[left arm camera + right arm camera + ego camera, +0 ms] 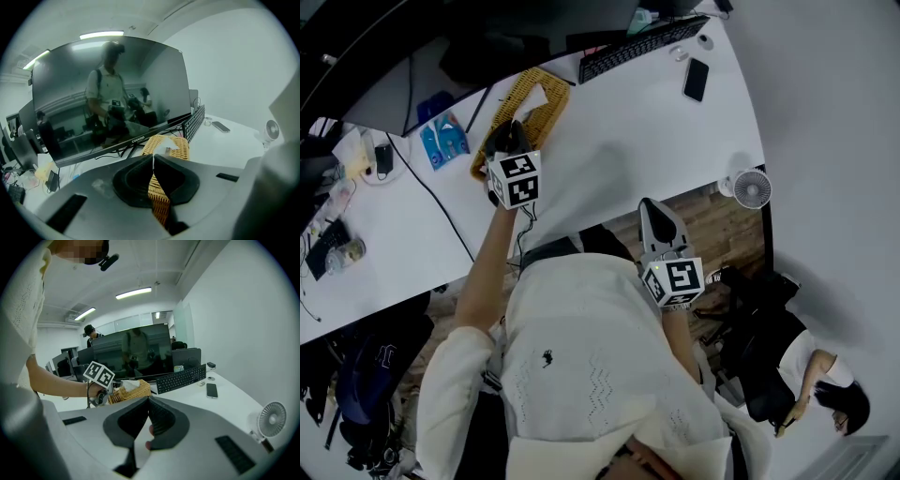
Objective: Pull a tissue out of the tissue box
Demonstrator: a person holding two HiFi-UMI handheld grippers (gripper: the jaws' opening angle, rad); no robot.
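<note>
1. left gripper (153, 158): clenched. A thin white strip of the tissue (167, 149) is pinched at the jaw tips, and the rest of it stands up from the box beyond. In the head view the tips are hard to tell apart from the box's rim.

2. tissue box (528, 114): woven wicker cover, on the counter (619, 150), near the foot of the monitor (108, 93). In the left gripper view the gripper's own body hides the near part of the box. Only the far rim and a narrow slice through the jaw gap show.

3. right gripper (148, 398): clenched, tips meeting, nothing between them. It is held just off the counter's near edge, well apart from the box. Small pinkish shapes in the gap behind the tips cannot be identified.

4. Surroundings:
- keyboard (642, 42) beside the box
- phone (696, 79) past the keyboard's end
- small fan (752, 187) at the counter's edge
- blue packet (445, 139) on the box's other side
- second person (825, 384), lower right of the head view, partly cut off
</note>
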